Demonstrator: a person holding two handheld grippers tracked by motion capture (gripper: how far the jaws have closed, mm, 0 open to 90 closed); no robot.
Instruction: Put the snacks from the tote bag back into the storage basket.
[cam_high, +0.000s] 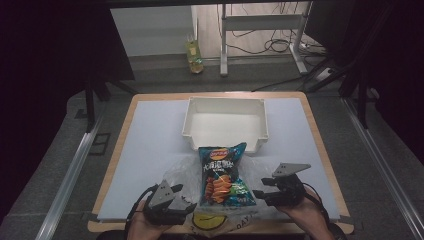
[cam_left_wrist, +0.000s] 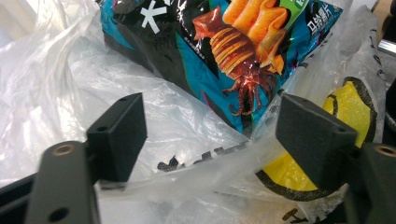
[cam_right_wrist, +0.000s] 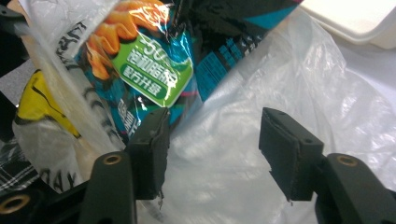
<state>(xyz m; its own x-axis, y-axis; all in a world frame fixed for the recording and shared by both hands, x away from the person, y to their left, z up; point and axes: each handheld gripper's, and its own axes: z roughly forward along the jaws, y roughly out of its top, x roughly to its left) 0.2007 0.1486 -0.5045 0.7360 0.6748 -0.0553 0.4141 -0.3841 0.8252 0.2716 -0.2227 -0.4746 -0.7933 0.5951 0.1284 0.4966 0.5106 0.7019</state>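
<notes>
Blue chip packet (cam_high: 221, 174), one, lies on one clear plastic bag (cam_high: 182, 172).

A wooden table (cam_high: 320, 145) carries a pale mat (cam_high: 150, 150), a white bin (cam_high: 225, 122) and a plastic bag (cam_high: 182, 172)

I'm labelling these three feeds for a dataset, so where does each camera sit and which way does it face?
High view: above the person's side of the table, facing forward and down; both hands, left gripper and right gripper show.
Left gripper view: rides the left gripper, looking along its open jaws at the plastic bag.
Right gripper view: rides the right gripper, jaws open.
All share the chip bag.
</notes>
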